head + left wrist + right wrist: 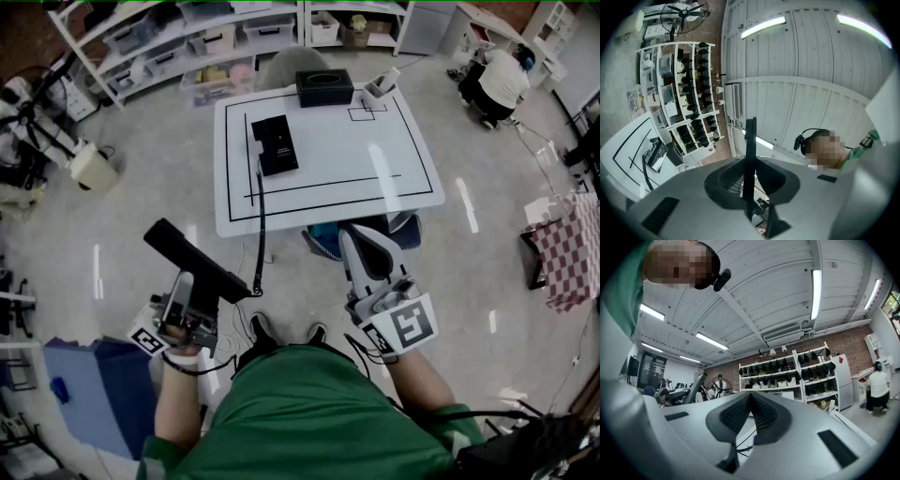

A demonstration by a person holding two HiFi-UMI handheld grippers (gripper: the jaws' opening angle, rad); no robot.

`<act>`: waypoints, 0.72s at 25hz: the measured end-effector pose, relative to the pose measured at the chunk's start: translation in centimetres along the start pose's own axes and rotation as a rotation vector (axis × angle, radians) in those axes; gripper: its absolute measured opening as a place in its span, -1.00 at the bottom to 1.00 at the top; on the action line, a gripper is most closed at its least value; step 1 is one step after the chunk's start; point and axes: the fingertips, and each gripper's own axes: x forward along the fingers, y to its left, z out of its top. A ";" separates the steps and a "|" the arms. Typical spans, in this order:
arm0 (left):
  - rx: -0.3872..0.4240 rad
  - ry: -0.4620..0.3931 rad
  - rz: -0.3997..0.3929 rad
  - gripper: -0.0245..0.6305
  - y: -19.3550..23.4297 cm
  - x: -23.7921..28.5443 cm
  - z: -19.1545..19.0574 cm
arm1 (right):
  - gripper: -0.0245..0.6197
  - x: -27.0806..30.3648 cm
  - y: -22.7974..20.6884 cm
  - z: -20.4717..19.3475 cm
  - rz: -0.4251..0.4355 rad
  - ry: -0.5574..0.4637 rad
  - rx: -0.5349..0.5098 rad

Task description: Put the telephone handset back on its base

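My left gripper [199, 286] is shut on the black telephone handset [192, 255], held low over the floor in front of the person's left knee. In the left gripper view the handset [750, 140] shows edge-on, clamped between the jaws of the left gripper [750, 180]. A black cord [260, 225] runs from the handset up to the black telephone base [275, 145], which lies on the left part of the white table [403, 159]. My right gripper [361, 236] hangs near the table's front edge, shut on nothing; in its own view the right gripper [750, 406] has its jaws closed together.
A black box [323, 87] and a white holder [382, 84] stand at the table's far edge. A chair [328, 239] is tucked under the front. Shelves with bins [187, 47] line the back. A person [502, 80] crouches far right, near a checkered cloth [574, 248].
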 end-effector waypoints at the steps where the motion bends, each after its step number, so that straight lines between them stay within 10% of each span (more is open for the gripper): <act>1: -0.005 -0.002 -0.002 -0.68 0.2 0.0 0.2 | -0.86 0.3 0.1 -0.1 -0.001 0.002 -0.003; 18: -0.072 0.046 -0.058 -0.68 2.5 -2.4 6.2 | -0.86 3.7 3.4 -0.3 -0.167 0.023 0.007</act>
